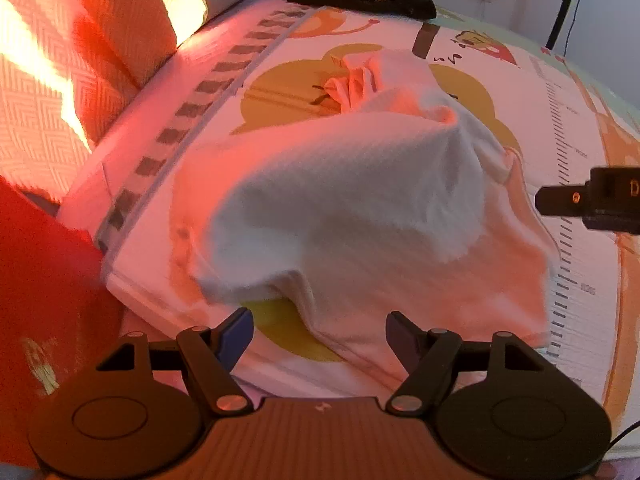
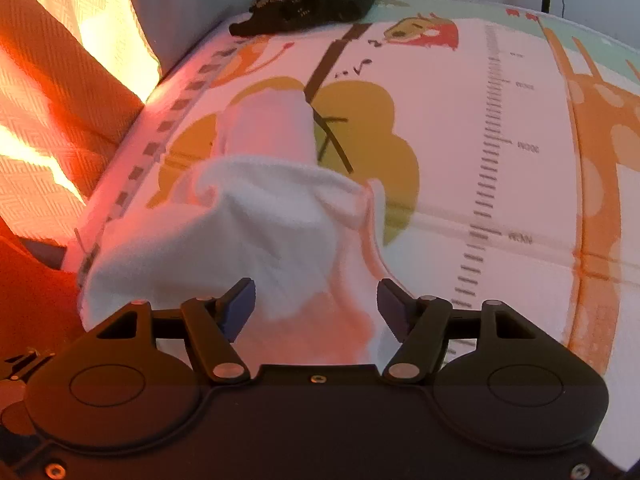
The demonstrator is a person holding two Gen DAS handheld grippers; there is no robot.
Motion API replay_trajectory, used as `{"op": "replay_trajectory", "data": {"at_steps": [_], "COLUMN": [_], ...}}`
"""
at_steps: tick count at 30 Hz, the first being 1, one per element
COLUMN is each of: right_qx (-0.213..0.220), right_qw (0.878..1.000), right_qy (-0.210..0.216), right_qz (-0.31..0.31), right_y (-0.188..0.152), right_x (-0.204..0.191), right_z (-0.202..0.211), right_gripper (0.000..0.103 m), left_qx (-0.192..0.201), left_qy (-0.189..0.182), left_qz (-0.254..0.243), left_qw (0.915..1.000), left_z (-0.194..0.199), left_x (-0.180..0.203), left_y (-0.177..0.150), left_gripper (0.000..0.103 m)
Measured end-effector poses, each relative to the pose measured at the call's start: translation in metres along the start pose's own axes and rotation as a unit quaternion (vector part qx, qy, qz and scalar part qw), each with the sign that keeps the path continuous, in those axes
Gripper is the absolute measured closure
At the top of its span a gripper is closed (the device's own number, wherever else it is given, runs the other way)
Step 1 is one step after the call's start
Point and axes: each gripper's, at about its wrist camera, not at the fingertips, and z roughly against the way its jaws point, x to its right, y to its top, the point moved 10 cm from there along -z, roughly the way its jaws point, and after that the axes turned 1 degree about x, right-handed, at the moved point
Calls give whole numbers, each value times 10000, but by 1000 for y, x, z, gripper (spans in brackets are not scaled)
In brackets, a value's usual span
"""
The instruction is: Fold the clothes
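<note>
On the cartoon-printed play mat (image 1: 452,64), mid-surface: white garment (image 1: 340,208), rumpled, heaped in a peak, a narrower part stretching to the far side. Left tongs (image 1: 319,338) released, spread wide, nothing between, hovering over garment's near edge. Right tongs (image 2: 316,306) likewise released, empty, above garment's near end. Far edge of mat: black garment (image 2: 308,4), bunched. Left side: orange-lit curtain (image 1: 80,60).
</note>
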Motion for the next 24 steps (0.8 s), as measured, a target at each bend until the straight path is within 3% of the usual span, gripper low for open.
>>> {"op": "replay_trajectory", "data": {"at_steps": [8,16,19,21,22,24], "right_qx": [-162,-439,-450,-503,-501,-433], "right_qw": [9996,9971,9975,9971,9971,9979], "right_qy": [-220,-599,-524,-576,-575,-466], "right_qz": [71,-152,-128,-8,33,69], "right_y": [-19,-34,-38,-41,-42,-43], "right_x": [19,51,54,55,55,53], "right_z": [-20,-58,-69,-75,-76,-76], "right_gripper": [25,24,40,63,64,77], "left_qx": [-98,-282,-324,-330,-321,-263], "left_qy": [68,203,264,306,291,225], "left_qz": [361,577,589,590,612,661], "left_qw": [9993,9977,9974,9972,9972,9972], "left_z": [-25,-58,-68,-74,-75,-75], "left_x": [1,0,-1,-2,-2,-1], "left_y": [-12,-18,-19,-19,-18,-16], "left_gripper": [26,26,27,33,34,41]}}
